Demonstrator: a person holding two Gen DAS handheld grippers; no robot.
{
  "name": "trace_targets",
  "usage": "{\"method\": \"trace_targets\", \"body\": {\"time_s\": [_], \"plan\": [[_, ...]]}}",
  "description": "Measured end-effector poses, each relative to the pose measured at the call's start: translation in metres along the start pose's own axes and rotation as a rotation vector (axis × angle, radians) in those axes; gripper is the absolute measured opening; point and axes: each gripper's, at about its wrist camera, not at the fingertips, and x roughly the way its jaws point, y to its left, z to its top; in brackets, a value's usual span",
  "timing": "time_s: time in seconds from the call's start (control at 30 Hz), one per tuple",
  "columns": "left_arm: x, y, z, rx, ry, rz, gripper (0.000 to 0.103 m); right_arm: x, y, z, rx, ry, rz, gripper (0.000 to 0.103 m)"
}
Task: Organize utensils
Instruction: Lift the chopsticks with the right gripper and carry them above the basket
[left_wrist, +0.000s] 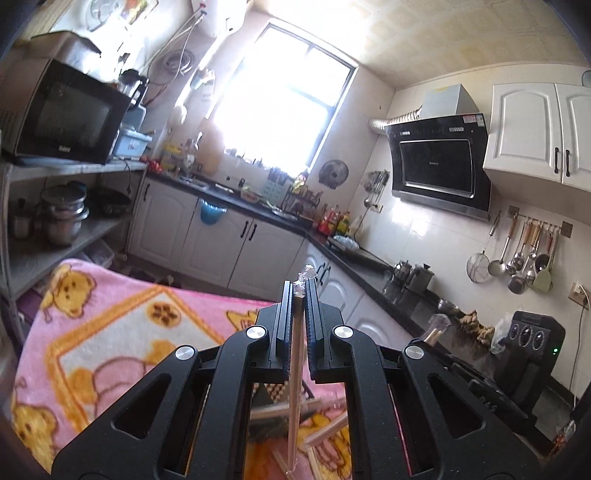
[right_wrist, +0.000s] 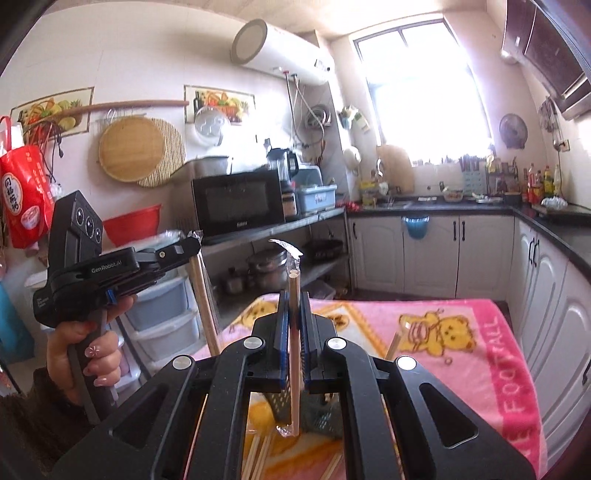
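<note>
chopsticks (left_wrist: 295, 373) clamped upright, jaws level

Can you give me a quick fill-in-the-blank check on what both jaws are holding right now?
1. The left gripper is shut on a plastic-wrapped pair of ____.
2. The right gripper holds its wrapped chopsticks nearly ____.
3. The blanket on the table is mainly ____ with bear pictures.
4. On the shelf by the window stands a black ____.

Missing words: chopsticks; upright; pink; microwave
</note>
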Motion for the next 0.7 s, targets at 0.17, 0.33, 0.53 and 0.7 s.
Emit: {"method": "trace_targets", "body": {"time_s": [0.17,0.33,0.53,0.7], "plan": [[0.008,0.0,0.017,0.009,-0.03,0.017,0.004,0.0,-0.002,0.022,-0.015,-0.065,-0.012,0.006],[0.014,0.001,0.03,0.029,-0.065,0.05,0.004,0.005,-0.008,0.039,-0.024,-0.11,-0.031,0.006],[0.024,0.002,0.039,0.037,-0.103,0.09,0.004,0.018,-0.021,0.051,-0.022,-0.132,-0.06,0.006],[0.035,0.01,0.036,0.032,-0.114,0.119,0.004,0.029,-0.03,0.051,-0.025,-0.134,-0.09,0.006]]}}
